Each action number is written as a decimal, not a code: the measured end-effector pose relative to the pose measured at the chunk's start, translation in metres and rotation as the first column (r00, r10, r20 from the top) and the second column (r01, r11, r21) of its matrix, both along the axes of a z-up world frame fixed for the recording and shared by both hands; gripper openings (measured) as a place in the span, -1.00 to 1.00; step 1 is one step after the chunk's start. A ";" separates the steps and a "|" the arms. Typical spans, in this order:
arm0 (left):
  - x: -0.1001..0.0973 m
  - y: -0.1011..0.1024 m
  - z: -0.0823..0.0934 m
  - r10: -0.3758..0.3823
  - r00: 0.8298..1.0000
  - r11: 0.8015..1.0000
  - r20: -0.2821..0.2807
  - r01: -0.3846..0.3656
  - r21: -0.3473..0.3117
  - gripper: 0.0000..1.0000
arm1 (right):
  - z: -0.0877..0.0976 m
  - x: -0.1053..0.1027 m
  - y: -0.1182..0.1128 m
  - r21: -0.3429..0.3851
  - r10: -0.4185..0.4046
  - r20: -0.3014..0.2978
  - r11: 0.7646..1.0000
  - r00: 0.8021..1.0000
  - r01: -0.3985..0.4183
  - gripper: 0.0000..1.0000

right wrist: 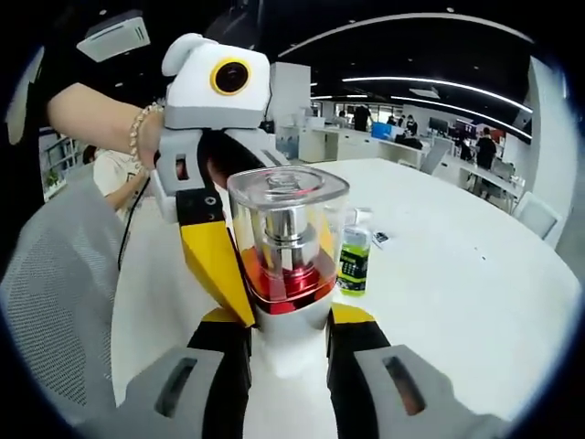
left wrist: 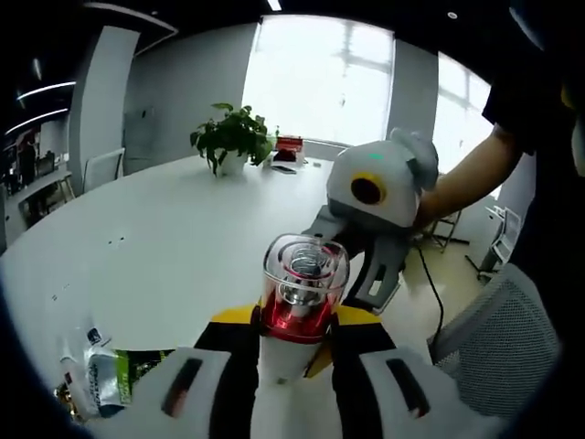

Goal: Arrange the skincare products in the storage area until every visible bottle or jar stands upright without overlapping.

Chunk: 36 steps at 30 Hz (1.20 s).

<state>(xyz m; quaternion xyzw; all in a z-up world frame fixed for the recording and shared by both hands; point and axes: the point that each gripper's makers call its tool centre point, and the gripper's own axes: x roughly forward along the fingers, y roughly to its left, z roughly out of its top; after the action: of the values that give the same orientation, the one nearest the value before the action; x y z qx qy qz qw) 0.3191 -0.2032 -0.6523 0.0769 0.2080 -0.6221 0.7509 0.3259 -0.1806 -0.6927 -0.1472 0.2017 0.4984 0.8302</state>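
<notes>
Bottle (left wrist: 302,297), clear-capped with a red collar, hangs above the counter (left wrist: 155,247), clamped between both hand-held grippers, left (left wrist: 292,352) and right (right wrist: 288,343), probably to steady a handover.

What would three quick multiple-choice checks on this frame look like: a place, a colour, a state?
1. Where is the potted plant?
A. on the white table
B. on the floor
C. on a chair

2. What colour is the collar under the bottle's clear cap?
A. blue
B. red
C. green

3. What state is the bottle in?
A. lying on the table
B. capless
C. gripped by the left hand-held gripper

Answers: 1 A, the pot stands on the far tabletop. 2 B, red shows through the cap. 3 C, the jaws close on its white body, cap on.
</notes>
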 end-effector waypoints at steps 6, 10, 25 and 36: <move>0.005 -0.007 0.002 0.000 1.000 1.000 0.006 0.000 -0.007 -0.50 | -0.001 0.009 -0.003 0.004 -0.001 0.002 1.000 1.000 0.001 -0.38; 0.009 -0.007 0.003 0.004 1.000 1.000 0.008 -0.004 -0.008 -0.50 | -0.001 0.012 -0.003 0.009 0.001 0.001 1.000 1.000 -0.001 -0.38; 0.013 -0.006 0.002 0.015 1.000 1.000 -0.002 -0.015 -0.005 -0.49 | -0.001 0.013 -0.002 0.012 0.028 -0.001 1.000 1.000 -0.028 -0.37; 0.006 -0.004 0.005 0.037 0.999 0.999 -0.013 -0.037 0.007 -0.24 | -0.011 0.005 -0.001 -0.031 0.004 -0.017 0.999 1.000 -0.004 -0.17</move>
<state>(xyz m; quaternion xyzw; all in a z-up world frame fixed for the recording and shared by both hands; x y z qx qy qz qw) 0.3252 -0.2073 -0.6468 0.0716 0.2164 -0.6077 0.7607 0.3309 -0.1813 -0.7037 -0.1564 0.2165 0.4981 0.8250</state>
